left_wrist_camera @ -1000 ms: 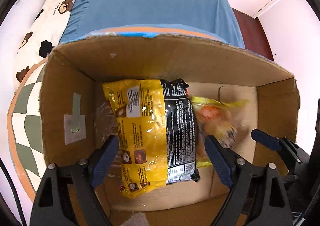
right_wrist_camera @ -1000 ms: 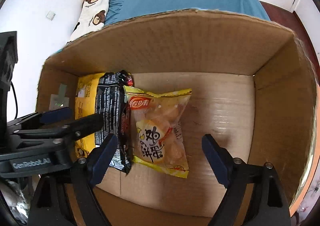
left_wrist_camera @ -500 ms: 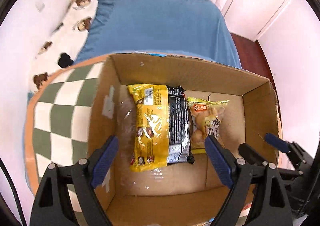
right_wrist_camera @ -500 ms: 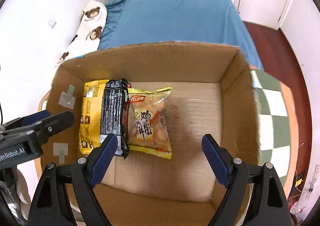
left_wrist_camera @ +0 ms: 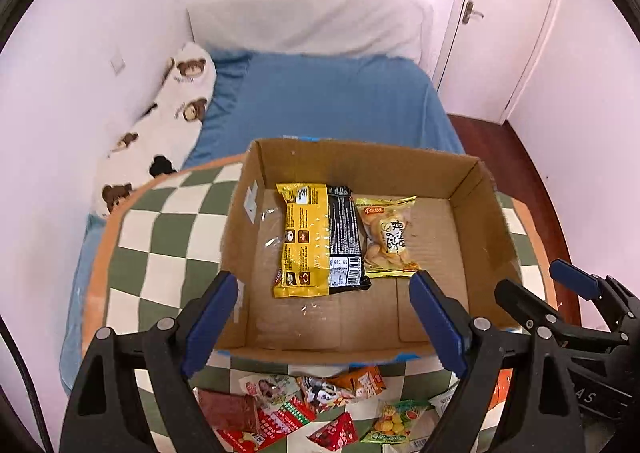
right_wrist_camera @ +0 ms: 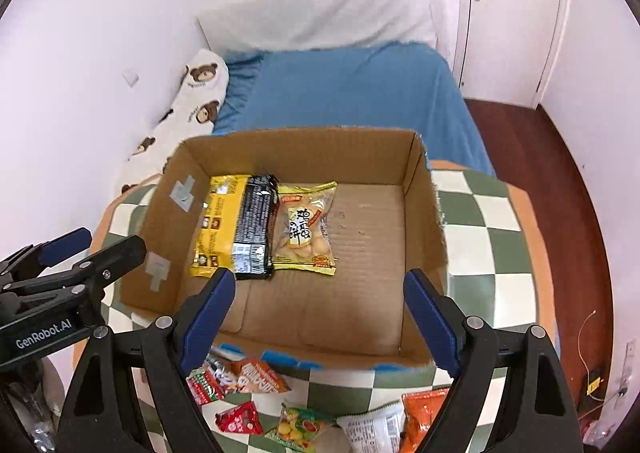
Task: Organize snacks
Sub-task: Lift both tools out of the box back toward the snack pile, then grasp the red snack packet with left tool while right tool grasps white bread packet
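Now that you have raised both the left gripper [left_wrist_camera: 323, 317] and right gripper [right_wrist_camera: 319, 316], jaws wide and empty, out of the cardboard box [left_wrist_camera: 460, 181], leaving the yellow-and-black packet [left_wrist_camera: 316, 241] and egg-cake bag [left_wrist_camera: 389, 237] side by side at its far-left corner, proceed to the loose snacks [right_wrist_camera: 256, 377] at the table's near edge.

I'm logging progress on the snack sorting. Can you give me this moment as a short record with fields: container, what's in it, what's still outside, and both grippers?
container: open cardboard box on a checkered table
in box: yellow-black pack and clear bun pack, flat, side by side at the box's left
free space: right half of the box floor bare
outside: loose snacks on the table in front of the box
left gripper: jaws open, empty, above the box's near edge
right gripper: jaws open, empty, above the box's near edge
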